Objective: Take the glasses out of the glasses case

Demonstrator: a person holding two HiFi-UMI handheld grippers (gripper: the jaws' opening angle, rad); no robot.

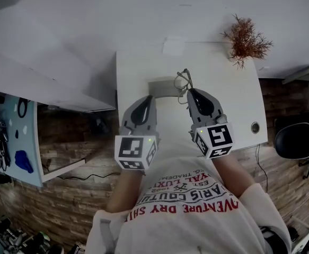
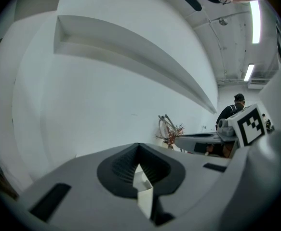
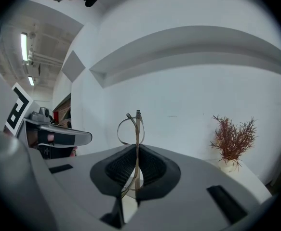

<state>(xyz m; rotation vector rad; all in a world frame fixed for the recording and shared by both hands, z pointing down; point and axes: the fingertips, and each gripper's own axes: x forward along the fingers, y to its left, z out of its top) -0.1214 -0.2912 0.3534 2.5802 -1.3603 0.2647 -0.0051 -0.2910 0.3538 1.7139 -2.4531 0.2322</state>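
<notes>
Thin metal-rimmed glasses stand on edge above the white table, held by my right gripper. In the right gripper view the frame runs up between the shut jaws of the right gripper, with one lens loop sticking out past the tips. The grey glasses case lies on the table just left of the glasses. My left gripper is at the case's near edge. Its jaws meet with nothing seen between them, and the case is hidden in that view. The glasses and right gripper show to its right.
A dried reddish plant stands at the table's far right corner. A white slip of paper lies at the far edge. A cable hole is near the right front. A black chair stands right of the table, and a white shelf runs to the left.
</notes>
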